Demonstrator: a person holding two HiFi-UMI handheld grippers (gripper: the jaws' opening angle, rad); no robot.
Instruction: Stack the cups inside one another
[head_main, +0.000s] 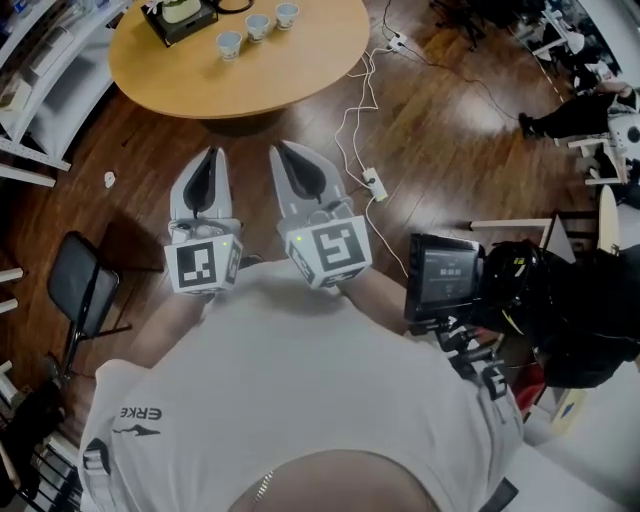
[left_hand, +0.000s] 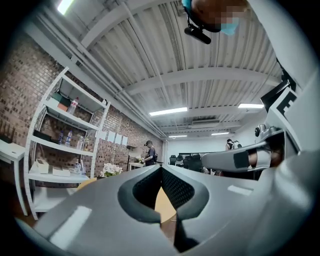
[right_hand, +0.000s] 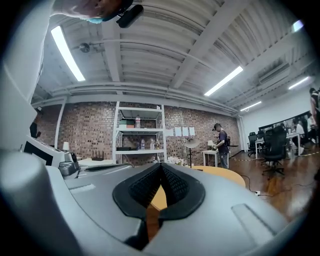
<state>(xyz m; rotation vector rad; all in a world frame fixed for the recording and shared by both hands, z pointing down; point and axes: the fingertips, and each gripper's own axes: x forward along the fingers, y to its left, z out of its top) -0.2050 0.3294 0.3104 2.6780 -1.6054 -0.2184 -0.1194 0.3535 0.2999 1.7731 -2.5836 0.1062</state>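
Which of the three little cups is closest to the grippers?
The cup at the row's left end, beside the dark tray; the other two sit farther back.

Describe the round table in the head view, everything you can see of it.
The round table has a smooth, light wood-look top with a rounded edge; the frame cuts off its far side and no legs show. It stands on a dark wooden floor. Three small pale cups stand upright on it in a row, apart from each other, with a black tray to their left.
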